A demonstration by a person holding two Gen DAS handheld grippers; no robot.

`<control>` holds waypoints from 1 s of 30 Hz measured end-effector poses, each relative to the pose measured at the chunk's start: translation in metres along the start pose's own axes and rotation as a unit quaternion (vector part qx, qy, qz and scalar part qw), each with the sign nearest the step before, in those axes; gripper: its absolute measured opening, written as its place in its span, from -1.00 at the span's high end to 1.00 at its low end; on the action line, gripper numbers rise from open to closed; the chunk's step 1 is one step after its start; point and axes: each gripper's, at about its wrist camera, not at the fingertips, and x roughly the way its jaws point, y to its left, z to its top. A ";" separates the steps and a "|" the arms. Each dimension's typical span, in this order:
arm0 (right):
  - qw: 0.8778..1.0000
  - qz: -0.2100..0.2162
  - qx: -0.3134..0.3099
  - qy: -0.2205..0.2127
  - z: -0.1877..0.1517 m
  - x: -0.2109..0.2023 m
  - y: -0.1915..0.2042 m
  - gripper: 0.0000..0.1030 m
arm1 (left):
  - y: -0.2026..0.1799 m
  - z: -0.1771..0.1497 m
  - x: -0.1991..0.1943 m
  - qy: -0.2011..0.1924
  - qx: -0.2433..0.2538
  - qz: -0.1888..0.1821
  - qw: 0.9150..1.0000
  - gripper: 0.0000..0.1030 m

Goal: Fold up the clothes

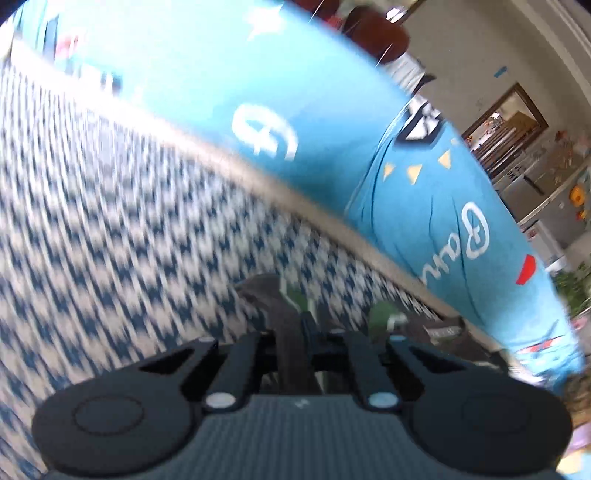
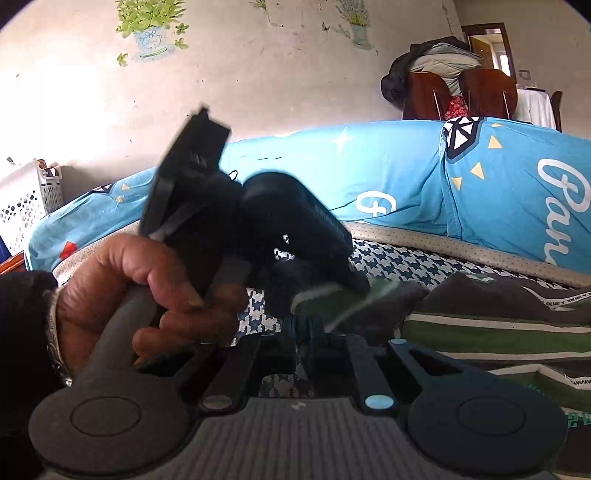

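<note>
Blue quilt (image 2: 388,173) bunched across mid-frame, over houndstooth sheet (image 2: 406,262). White perforated basket (image 2: 26,199) at left edge. Potted-plant decals (image 2: 147,29) along upper wall, wooden chairs (image 2: 458,92) upper right.

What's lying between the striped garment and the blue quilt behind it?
In the right wrist view, a strip of houndstooth sheet and a beige dotted band separate the striped garment from the blue quilt; nothing else lies there.
</note>
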 end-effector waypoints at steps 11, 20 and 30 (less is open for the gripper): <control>0.999 -0.023 0.000 0.024 -0.003 0.004 -0.005 0.70 | -0.036 -0.001 -0.017 -0.136 0.157 0.153 0.966 0.90; 0.998 -0.049 0.003 0.042 -0.004 0.004 -0.015 0.55 | -0.044 -0.004 -0.016 -0.174 0.189 0.193 0.947 0.90; 0.992 -0.024 0.090 0.085 -0.021 0.017 -0.040 0.54 | -0.048 -0.005 -0.011 -0.178 0.198 0.196 0.944 0.90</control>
